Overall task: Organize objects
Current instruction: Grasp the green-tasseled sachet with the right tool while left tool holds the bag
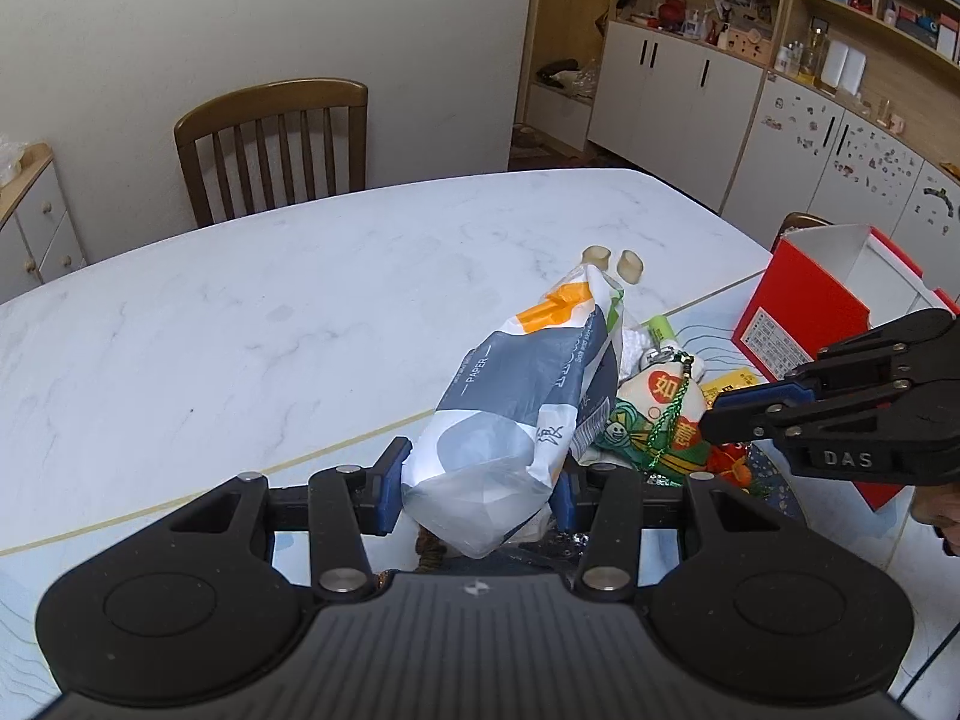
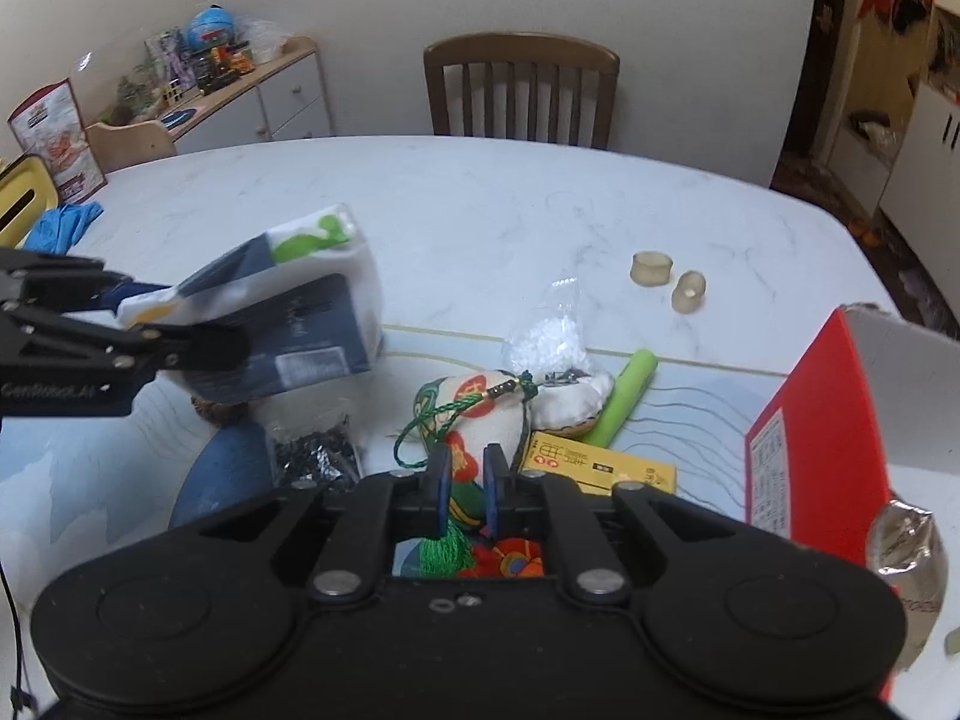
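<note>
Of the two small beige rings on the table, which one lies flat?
The left ring lies flat, hole upward; the right ring is tipped, its hole facing sideways.

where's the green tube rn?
Right wrist view, right of centre: green tube lies on the table between the white pouch and the red box.

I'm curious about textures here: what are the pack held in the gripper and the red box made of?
The tissue pack looks like thin, glossy plastic film: it creases and shines where the left gripper squeezes it. The red box seems to be coated cardboard, red printed outside, plain white inside, with stiff straight walls.
</note>
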Demonstrator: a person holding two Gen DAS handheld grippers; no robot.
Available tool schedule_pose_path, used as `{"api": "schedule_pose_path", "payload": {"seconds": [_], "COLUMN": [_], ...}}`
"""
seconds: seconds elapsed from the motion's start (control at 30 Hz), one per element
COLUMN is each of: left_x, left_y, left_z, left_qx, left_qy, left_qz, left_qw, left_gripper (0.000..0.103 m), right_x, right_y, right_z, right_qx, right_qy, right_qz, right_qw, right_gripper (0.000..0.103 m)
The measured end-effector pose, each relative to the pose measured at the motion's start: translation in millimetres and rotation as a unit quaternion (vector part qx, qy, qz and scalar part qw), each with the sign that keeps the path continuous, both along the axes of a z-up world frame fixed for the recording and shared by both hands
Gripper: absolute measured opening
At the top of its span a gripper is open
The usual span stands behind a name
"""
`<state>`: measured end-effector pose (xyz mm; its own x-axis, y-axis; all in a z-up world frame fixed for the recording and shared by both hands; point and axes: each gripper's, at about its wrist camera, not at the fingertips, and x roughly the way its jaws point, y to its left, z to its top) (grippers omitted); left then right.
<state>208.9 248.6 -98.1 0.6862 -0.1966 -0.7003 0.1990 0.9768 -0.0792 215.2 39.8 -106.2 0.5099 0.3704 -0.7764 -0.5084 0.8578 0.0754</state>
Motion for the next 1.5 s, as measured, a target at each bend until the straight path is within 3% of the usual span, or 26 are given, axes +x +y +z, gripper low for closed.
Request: {"api": "schedule_pose_path", "payload": {"seconds": [0.2, 0.37, 0.43, 0.5, 0.57, 1.13, 1.27, 1.5], "left_x": [1.6, 4.8, 5.3, 5.7, 6.4, 10.5, 10.7, 8.2], "left_y": [3.7, 5.3, 6.0, 5.5, 6.0, 12.7, 12.6, 8.6], "left_z": [-0.1, -0.3, -0.2, -0.5, -0.7, -7.4, -7.8, -6.2], "left_qx": [-0.011, -0.018, -0.022, -0.023, -0.023, -0.034, -0.032, -0.025], "left_qy": [-0.003, -0.006, -0.007, -0.009, -0.010, -0.006, -0.006, -0.006], "left_qz": [-0.001, -0.001, -0.003, -0.005, -0.006, 0.000, 0.003, 0.006], "left_qw": [0.9999, 0.9998, 0.9997, 0.9997, 0.9997, 0.9994, 0.9995, 0.9997], "left_gripper": [0.045, 0.045, 0.045, 0.045, 0.045, 0.045, 0.045, 0.045], "right_x": [5.2, 11.3, 12.6, 10.3, 6.6, 18.2, 14.3, -0.1], "right_y": [-7.5, -6.1, -9.4, -9.6, -8.5, 25.0, 33.0, 40.2], "right_z": [3.0, 1.4, 2.1, 1.8, 3.7, -17.3, -18.8, -12.2], "right_qx": [0.028, 0.015, 0.026, 0.030, 0.038, 0.008, -0.014, -0.037], "right_qy": [0.015, 0.013, 0.013, 0.005, -0.014, 0.003, -0.010, -0.043], "right_qz": [-0.014, -0.030, -0.038, -0.037, -0.034, -0.041, -0.039, -0.019], "right_qw": [0.999, 0.999, 0.999, 0.999, 0.999, 0.999, 0.999, 0.998], "right_gripper": [0.016, 0.024, 0.033, 0.067, 0.080, 0.061, 0.046, 0.031]}}
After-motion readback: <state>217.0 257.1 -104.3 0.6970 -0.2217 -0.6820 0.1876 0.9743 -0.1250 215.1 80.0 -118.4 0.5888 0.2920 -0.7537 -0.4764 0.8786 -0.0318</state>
